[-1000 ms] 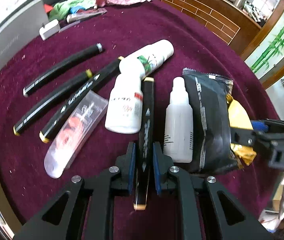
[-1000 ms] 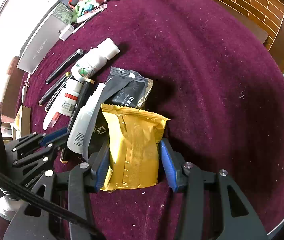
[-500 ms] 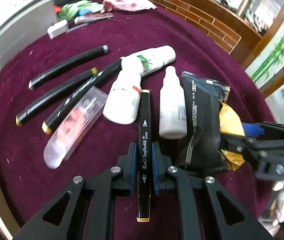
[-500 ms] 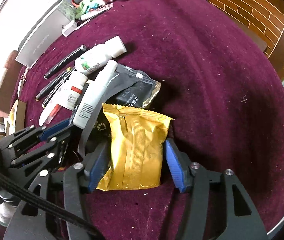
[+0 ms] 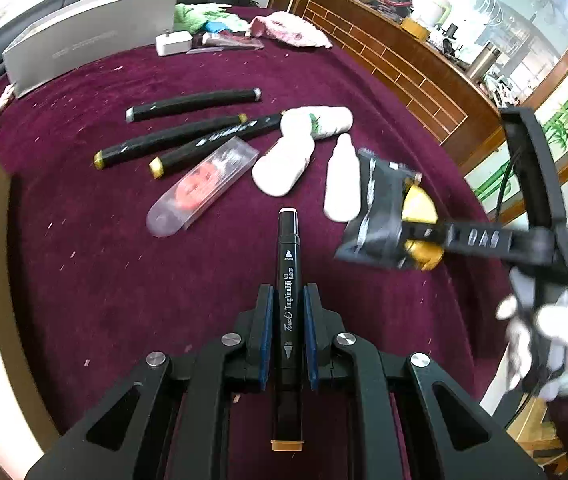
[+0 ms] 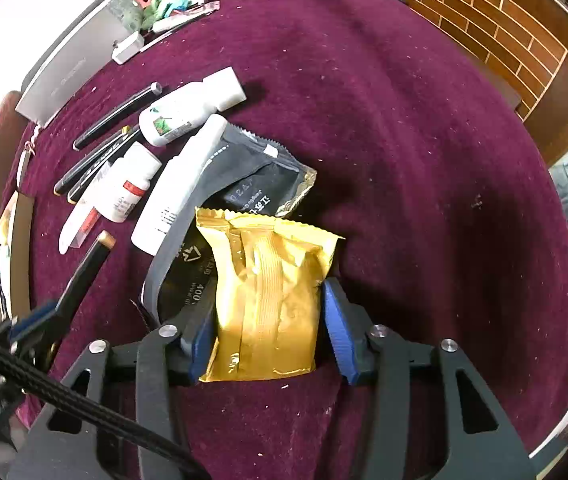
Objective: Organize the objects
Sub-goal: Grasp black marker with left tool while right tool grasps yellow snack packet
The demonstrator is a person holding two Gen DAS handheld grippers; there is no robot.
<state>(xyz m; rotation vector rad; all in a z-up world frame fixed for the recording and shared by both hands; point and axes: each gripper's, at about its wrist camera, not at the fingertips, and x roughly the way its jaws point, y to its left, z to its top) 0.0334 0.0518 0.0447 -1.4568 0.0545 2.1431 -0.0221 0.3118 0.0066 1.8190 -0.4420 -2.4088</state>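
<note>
My left gripper (image 5: 287, 294) is shut on a black art marker (image 5: 289, 264) and holds it above the maroon tablecloth (image 5: 124, 280), tip pointing away. My right gripper (image 6: 269, 304) has a gold snack packet (image 6: 272, 280) between its blue pads (image 6: 204, 332). Its jaws are closing and both pads touch the packet's sides. Under the gold packet lies a black foil packet (image 6: 260, 184). In the left wrist view the right gripper (image 5: 424, 236) sits at the right with both packets.
Three black markers (image 5: 192, 104), a clear case with orange contents (image 5: 204, 184) and three white bottles (image 5: 282, 168) lie in a loose row. A grey box (image 5: 84, 32), a small white box (image 5: 174, 43) and cloths (image 5: 292, 32) sit at the far edge. A white-gloved hand (image 5: 552, 344) holds the right gripper.
The left gripper has lifted the marker out from between the bottles and drawn it back toward me. The right gripper's jaws widened, then closed in on the gold packet.
</note>
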